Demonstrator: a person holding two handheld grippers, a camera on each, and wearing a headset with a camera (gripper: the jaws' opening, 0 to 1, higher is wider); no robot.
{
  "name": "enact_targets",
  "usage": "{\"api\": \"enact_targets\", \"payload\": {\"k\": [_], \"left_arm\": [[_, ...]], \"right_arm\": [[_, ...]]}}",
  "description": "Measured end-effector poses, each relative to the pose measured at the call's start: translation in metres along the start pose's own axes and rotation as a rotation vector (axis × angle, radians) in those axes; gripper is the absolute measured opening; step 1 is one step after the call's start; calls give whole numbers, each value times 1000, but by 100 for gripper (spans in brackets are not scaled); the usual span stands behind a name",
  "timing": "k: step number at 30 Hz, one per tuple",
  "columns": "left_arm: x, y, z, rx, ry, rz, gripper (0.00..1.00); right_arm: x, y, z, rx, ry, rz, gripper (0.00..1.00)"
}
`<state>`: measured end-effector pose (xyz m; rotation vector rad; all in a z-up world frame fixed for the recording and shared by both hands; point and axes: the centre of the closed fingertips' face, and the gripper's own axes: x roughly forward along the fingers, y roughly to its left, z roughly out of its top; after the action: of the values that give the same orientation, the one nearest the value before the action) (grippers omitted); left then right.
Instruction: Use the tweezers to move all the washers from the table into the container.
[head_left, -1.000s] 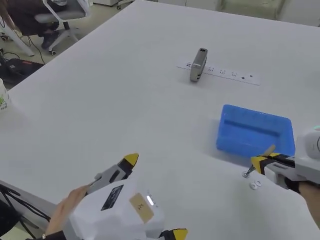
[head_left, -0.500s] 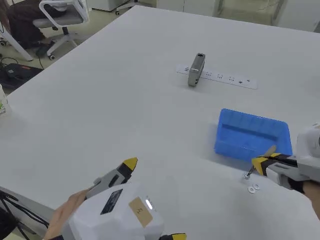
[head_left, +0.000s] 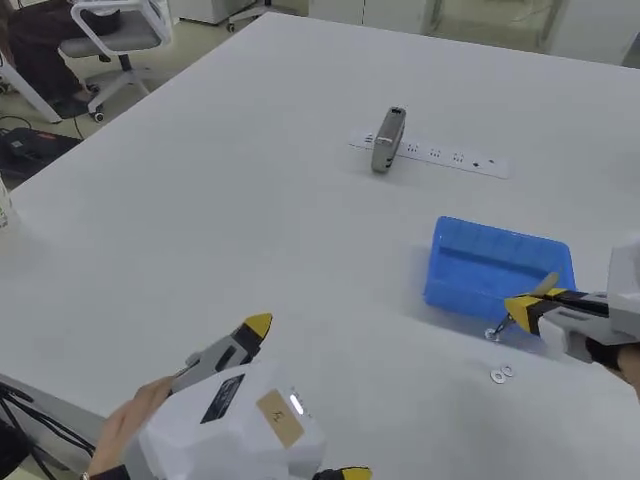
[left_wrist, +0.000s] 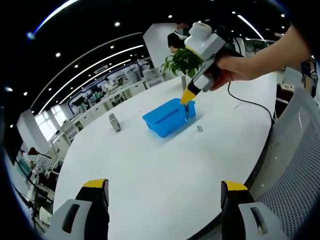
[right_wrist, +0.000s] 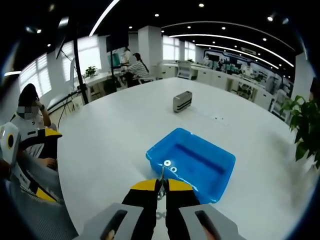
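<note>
Right gripper (right_wrist: 161, 184) with jaws clamped on the tweezers (head_left: 503, 324), a washer (head_left: 493, 333) at the tweezer tips just beside the near wall of the blue container (head_left: 470, 295), two more washers (head_left: 502, 375) on the white table (head_left: 250, 200) nearby, left gripper (left_wrist: 164, 186) with jaws wide apart and holding nothing

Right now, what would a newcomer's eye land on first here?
The blue container stands out on the white table. At its near edge the right gripper pinches tweezers with what looks like a washer at the tip; two more washers lie on the table nearby. The left gripper hovers open near the table's edge.
</note>
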<state>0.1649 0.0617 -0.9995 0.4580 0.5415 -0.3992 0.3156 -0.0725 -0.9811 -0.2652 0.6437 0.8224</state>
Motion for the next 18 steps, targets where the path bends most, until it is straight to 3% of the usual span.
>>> {"api": "enact_targets", "payload": {"k": [7,10,18], "left_arm": [[0,-1,1,1,-2,-7,95],[-1,4,3,9,-14,22,99],[-2,5,5,-4,-28,24,99]], "right_arm": [[-1,-5,12,10,-29,-11,1],[-1,-7,16,8,-38,-15,1],[-3,-14,28,-2,-59,-30,1]]}}
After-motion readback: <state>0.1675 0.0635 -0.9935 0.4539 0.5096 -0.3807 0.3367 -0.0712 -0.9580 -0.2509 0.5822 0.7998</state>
